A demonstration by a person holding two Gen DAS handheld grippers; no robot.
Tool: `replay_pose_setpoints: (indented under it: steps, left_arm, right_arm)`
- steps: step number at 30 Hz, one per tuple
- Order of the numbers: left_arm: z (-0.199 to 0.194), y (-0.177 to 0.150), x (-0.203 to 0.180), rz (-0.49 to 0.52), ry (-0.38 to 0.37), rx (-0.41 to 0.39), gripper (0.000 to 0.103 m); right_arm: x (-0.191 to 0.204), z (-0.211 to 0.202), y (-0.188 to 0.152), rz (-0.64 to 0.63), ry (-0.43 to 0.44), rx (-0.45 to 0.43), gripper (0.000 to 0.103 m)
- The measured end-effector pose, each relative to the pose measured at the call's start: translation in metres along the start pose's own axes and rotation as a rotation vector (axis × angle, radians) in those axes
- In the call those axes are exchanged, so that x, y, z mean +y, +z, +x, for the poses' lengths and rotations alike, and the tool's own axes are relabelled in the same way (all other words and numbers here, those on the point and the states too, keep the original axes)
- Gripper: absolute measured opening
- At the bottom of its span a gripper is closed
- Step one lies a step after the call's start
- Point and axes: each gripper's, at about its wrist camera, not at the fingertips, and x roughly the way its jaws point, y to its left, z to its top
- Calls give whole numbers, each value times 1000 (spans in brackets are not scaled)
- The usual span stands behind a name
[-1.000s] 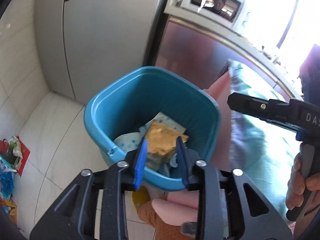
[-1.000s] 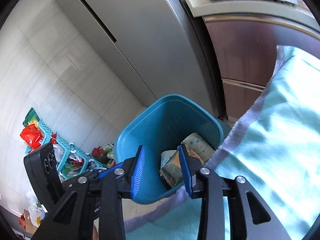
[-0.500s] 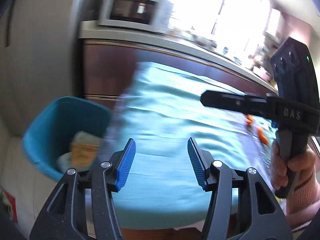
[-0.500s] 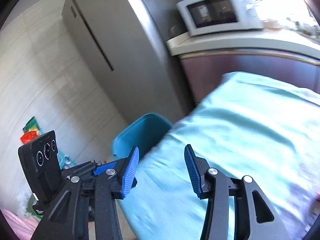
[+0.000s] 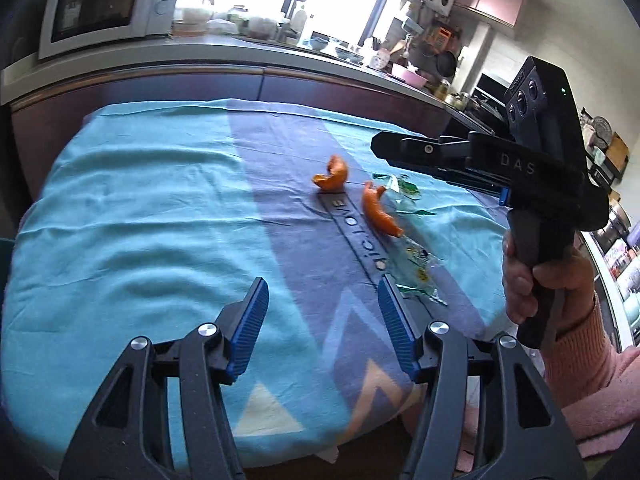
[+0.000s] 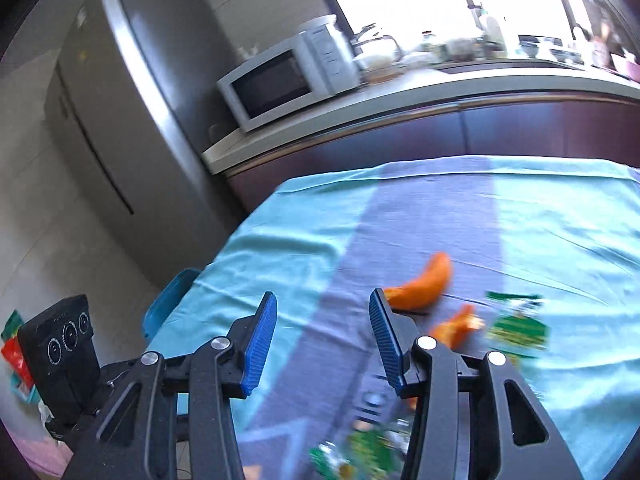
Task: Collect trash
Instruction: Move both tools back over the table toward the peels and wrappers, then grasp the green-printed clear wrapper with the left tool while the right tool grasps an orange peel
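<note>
Two orange peel pieces [image 5: 332, 174] [image 5: 378, 212] lie mid-table on a teal and purple cloth [image 5: 140, 220], beside a clear wrapper with green print [image 5: 416, 268]. My left gripper [image 5: 321, 284] hovers over the cloth short of them, its jaws opening with nothing between them. My right gripper [image 6: 323, 296] is open and empty above the cloth; the peels [image 6: 424, 284] and the green wrapper [image 6: 516, 324] lie just right of its right finger. Another green scrap [image 6: 368, 448] shows blurred under it. The blue bin [image 6: 168, 300] peeks out past the table's left edge.
A microwave [image 5: 100, 4] stands on the counter behind the table, and a steel fridge [image 6: 132, 120] is at the left. A hand in a pink sleeve [image 5: 532, 280] holds the right gripper's handle. Coloured items lie on the floor at the far left [image 6: 12, 344].
Both grippers swung away from over the blue bin to the right, over the table. Their jaws widened. The peels and wrappers came into view.
</note>
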Motion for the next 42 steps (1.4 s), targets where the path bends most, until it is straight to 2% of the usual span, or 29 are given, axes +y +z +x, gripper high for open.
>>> replay_pose_setpoints:
  steps: [9, 16, 19, 21, 25, 29, 30, 33, 35, 37, 39, 42]
  left_arm:
    - [49, 7, -41, 62, -92, 98, 66]
    - [72, 7, -47, 36, -110, 148, 65]
    - [74, 8, -49, 33, -108, 151, 61]
    - [76, 8, -50, 30, -111, 157, 55]
    - [77, 8, -51, 34, -104, 163, 44]
    - [77, 8, -50, 38, -88, 156, 39]
    - [76, 8, -49, 38, -85, 154, 38]
    - [73, 8, -49, 48, -63, 143, 37]
    - [70, 9, -48, 49, -59, 138, 37]
    - [66, 9, -48, 53, -46, 126, 37]
    - [62, 10, -47, 52, -40, 117, 36]
    - [56, 11, -45, 55, -22, 101, 36]
  right_arm:
    - [-69, -25, -10, 116, -116, -55, 46]
    - [-100, -19, -19, 176, -135, -22, 50]
    - [-106, -11, -22, 191, -126, 4, 52]
    - [-107, -6, -22, 195, -126, 19, 55]
    - [-110, 3, -24, 205, -127, 51, 56]
    - [-108, 5, -24, 192, -130, 61, 55]
    - [-108, 5, -24, 191, -132, 61, 53]
    - [-109, 6, -25, 198, -122, 71, 38]
    - [-109, 5, -25, 198, -121, 68, 33]
    - [-108, 3, -25, 197, -119, 58, 20]
    - [-108, 1, -26, 199, -115, 52, 13]
    - [-108, -2, -26, 203, -110, 41, 8]
